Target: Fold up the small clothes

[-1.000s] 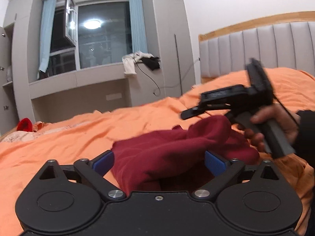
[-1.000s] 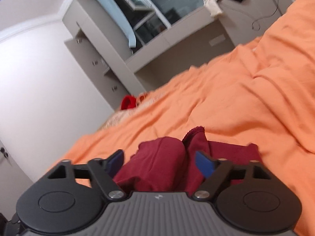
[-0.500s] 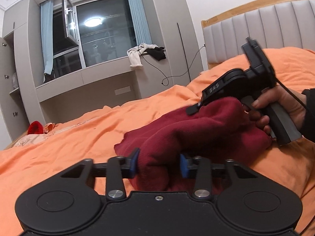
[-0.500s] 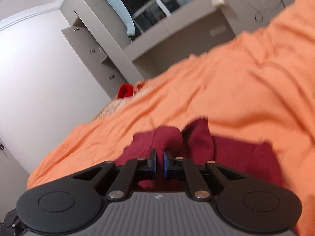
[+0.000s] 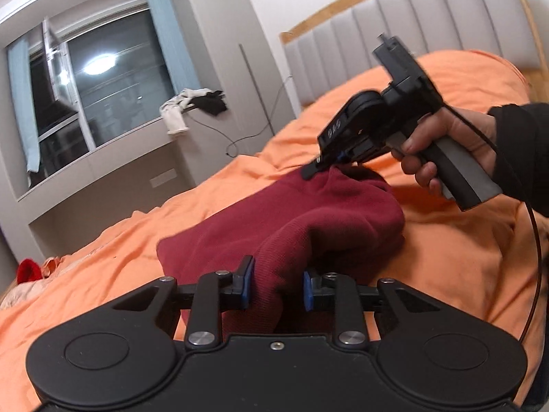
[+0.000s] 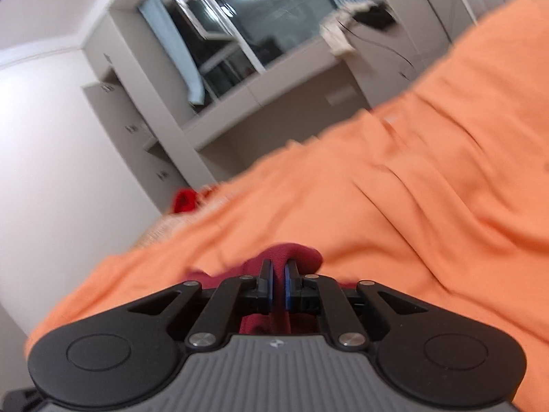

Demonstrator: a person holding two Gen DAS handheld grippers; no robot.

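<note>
A dark red knit garment (image 5: 308,226) lies bunched on the orange bedsheet (image 5: 113,261). My left gripper (image 5: 276,286) is shut on a thick fold of its near edge. My right gripper (image 6: 278,283) is shut on another part of the garment (image 6: 291,252), which shows just beyond the fingertips. In the left wrist view the right gripper (image 5: 320,166) is held by a hand and lifts the garment's far right edge off the bed. Most of the garment is hidden in the right wrist view.
A grey padded headboard (image 5: 411,10) stands at the back right. A window ledge (image 5: 137,140) carries white and black clothes (image 5: 192,106). A small red item (image 5: 29,269) lies at the bed's far left edge. A black cable (image 5: 537,257) hangs from the right gripper.
Both grippers went from open to shut on the red garment. They have since risen, and the right gripper has lifted its edge off the bed.
</note>
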